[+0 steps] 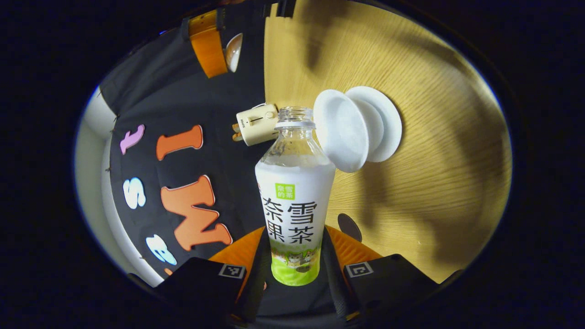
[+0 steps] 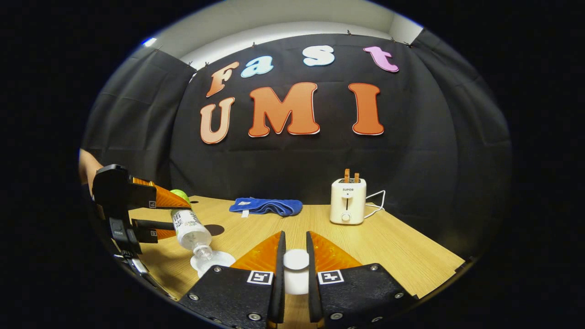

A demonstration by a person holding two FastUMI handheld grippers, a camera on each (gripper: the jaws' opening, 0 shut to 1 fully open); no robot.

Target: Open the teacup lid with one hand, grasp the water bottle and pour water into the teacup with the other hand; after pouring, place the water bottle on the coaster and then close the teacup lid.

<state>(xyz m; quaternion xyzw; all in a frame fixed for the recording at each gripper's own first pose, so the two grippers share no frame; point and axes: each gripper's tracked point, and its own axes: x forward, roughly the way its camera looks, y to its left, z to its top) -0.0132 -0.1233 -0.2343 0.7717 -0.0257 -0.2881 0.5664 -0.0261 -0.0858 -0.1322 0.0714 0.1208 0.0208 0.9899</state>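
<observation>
Bottle is gripped between the left gripper's jaws, tilted, its open mouth just beside the cup on its saucer. Lid is clamped between the right gripper's jaws. Coaster lies on the bench beside the left jaws. Toaster and cloth sit beyond.
</observation>
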